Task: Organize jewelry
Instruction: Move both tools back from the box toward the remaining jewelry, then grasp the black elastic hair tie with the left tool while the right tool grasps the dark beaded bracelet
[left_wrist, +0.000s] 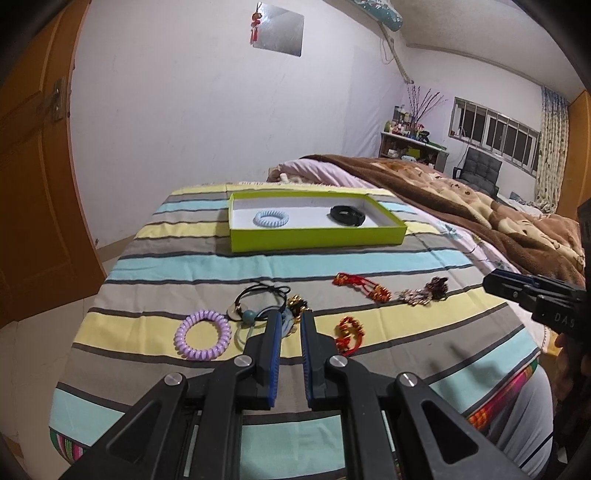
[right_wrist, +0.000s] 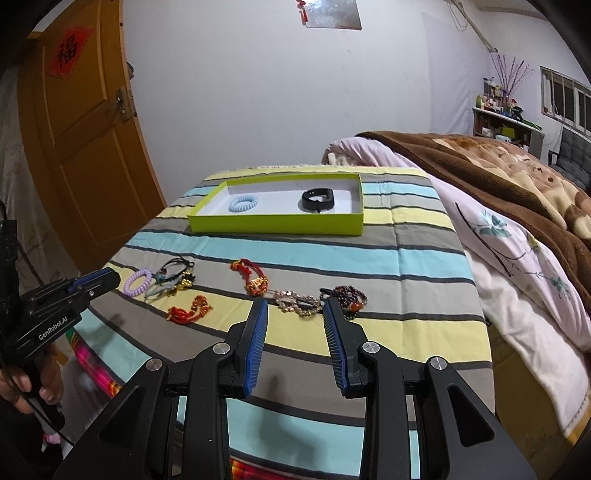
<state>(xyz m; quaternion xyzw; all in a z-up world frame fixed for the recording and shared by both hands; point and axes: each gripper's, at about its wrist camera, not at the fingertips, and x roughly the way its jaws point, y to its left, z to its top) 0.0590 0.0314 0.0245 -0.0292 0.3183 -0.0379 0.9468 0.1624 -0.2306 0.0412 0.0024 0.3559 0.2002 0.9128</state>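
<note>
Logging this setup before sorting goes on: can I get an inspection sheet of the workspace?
Surface: striped cloth, jewelry spread along its near half.
Job's things: green tray holds blue coil band and black band; purple coil band, red bracelets, beaded pieces outside.
Clutter: nothing seen.
Grippers: left gripper narrowly open, right gripper open; both empty.
Cables: nothing seen.
Surroundings: brown blanket, wooden door.

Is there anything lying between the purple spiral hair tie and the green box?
Nothing: only bare striped cloth separates the purple spiral hair tie from the shallow green cardboard box, in both wrist views.
</note>
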